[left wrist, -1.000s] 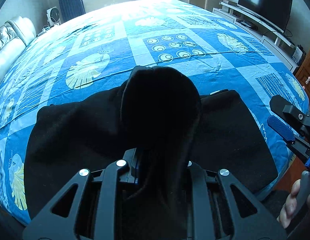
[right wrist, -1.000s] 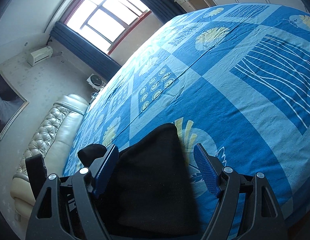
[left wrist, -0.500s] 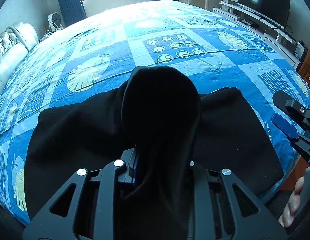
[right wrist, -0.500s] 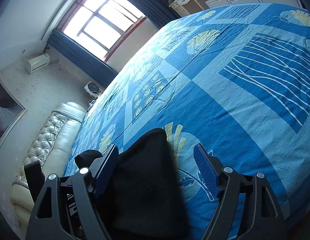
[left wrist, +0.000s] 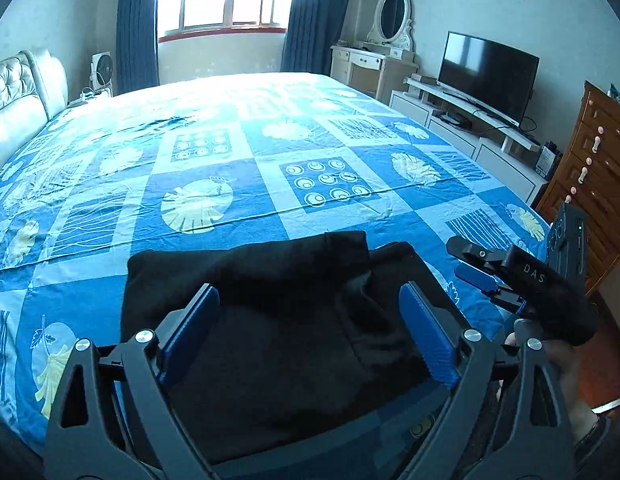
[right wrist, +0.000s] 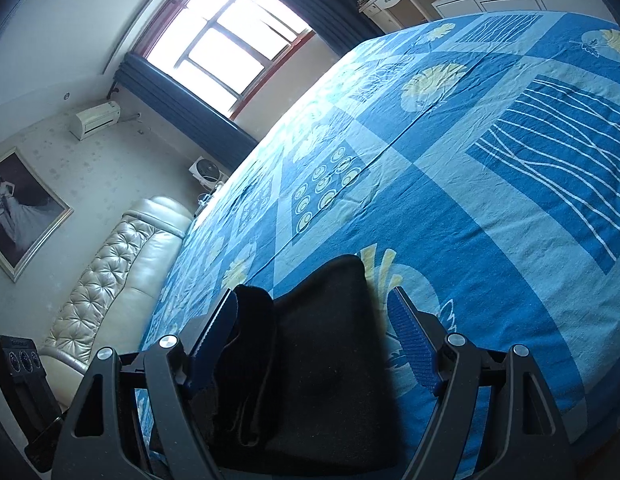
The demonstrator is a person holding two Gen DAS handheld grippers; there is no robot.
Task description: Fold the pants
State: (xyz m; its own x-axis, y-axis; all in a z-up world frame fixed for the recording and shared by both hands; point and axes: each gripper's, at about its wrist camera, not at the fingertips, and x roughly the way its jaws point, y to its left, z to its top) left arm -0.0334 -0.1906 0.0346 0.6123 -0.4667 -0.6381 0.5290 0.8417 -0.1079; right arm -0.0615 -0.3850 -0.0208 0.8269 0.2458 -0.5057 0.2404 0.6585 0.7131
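On the blue patterned bedsheet (left wrist: 246,240), low in frame, my black pants (left wrist: 278,320) lie folded.

My left gripper (left wrist: 310,328) has just sprung wide, its pads clear of the cloth below. My right gripper (right wrist: 310,320) stands wide too, gripping nothing, over the pants' right edge.
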